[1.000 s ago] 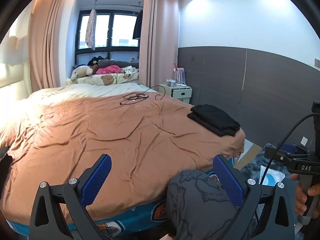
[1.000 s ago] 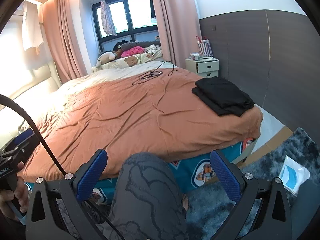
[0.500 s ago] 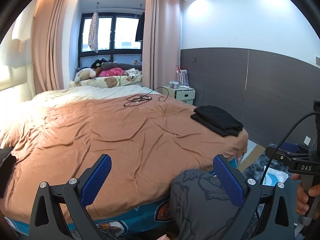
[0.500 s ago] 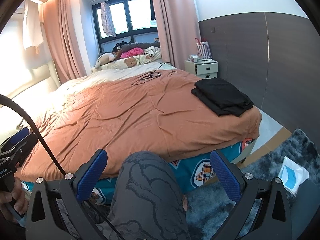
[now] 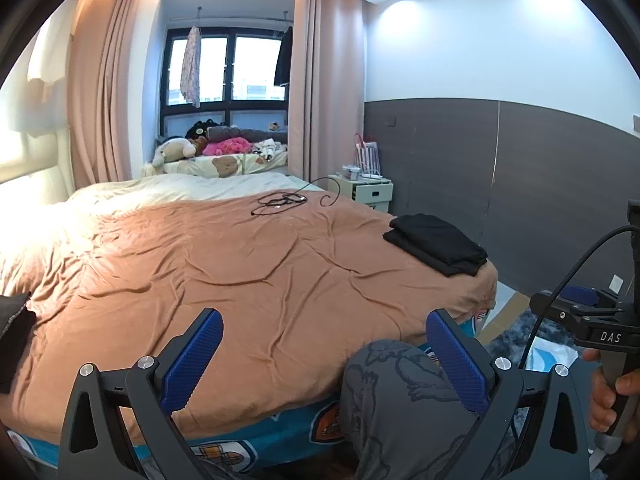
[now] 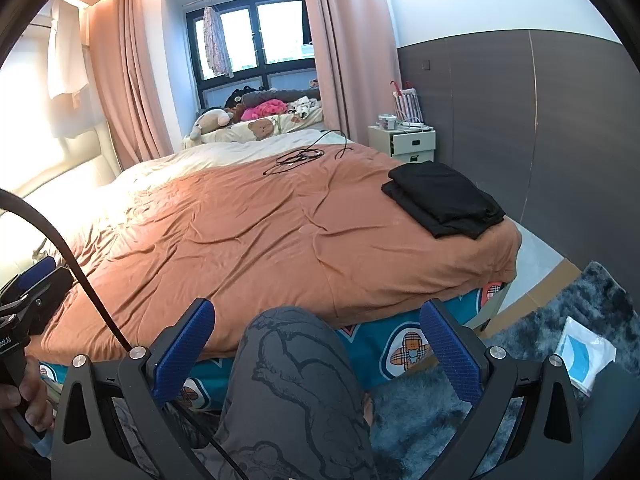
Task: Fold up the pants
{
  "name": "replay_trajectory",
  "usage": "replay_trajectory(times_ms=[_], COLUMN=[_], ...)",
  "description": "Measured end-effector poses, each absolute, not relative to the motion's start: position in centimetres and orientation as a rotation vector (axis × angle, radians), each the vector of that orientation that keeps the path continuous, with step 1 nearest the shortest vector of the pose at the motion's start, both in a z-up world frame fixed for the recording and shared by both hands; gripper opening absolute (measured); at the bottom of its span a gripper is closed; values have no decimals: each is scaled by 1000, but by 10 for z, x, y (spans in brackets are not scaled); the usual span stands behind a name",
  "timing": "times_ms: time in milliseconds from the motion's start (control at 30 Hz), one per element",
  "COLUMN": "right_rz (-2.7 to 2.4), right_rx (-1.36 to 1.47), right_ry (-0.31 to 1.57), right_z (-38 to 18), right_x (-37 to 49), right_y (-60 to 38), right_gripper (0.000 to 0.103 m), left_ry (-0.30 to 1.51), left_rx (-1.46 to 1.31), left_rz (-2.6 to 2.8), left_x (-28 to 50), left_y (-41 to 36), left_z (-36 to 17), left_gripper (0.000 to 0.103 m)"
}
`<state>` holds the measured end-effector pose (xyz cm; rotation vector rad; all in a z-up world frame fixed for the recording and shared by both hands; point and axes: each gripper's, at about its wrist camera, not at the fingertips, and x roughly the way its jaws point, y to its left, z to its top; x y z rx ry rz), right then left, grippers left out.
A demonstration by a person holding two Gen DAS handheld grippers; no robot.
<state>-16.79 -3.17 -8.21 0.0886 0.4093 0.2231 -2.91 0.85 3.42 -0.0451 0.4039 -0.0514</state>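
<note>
Black pants lie folded in a neat stack on the near right corner of the bed, also seen in the right wrist view. My left gripper hovers open over the bed's front edge, well short of the stack, with nothing between its blue pads. My right gripper is open too, empty, held low in front of the bed. A person's knee in grey patterned trousers sits between its fingers' line of sight and the bed.
An orange-brown cover spreads over the bed, with a tangled black cable at the far side. A dark cloth shows at the left edge. A white nightstand, blue rug and white bag are to the right.
The left wrist view has drifted slightly, bringing the dark cloth at the left edge into sight. Both grippers stay open and empty; the folded pants have not moved.
</note>
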Motion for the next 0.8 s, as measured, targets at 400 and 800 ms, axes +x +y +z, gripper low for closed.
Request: replay_trajectory(times_ms=[400,800], right_rz=[217,220], right_rx=[76,65], right_ry=[409,406], right_z=[-83,-82], right_x=[-165,-162], right_y=[-38,-42], right_gripper=[103,103], left_ry=[398,397], left_rx=[-50,-48], left_rz=[-58,-50], left_x=[-34,-35], left_y=[6,6], left_z=[37,37], left_gripper=[102,102])
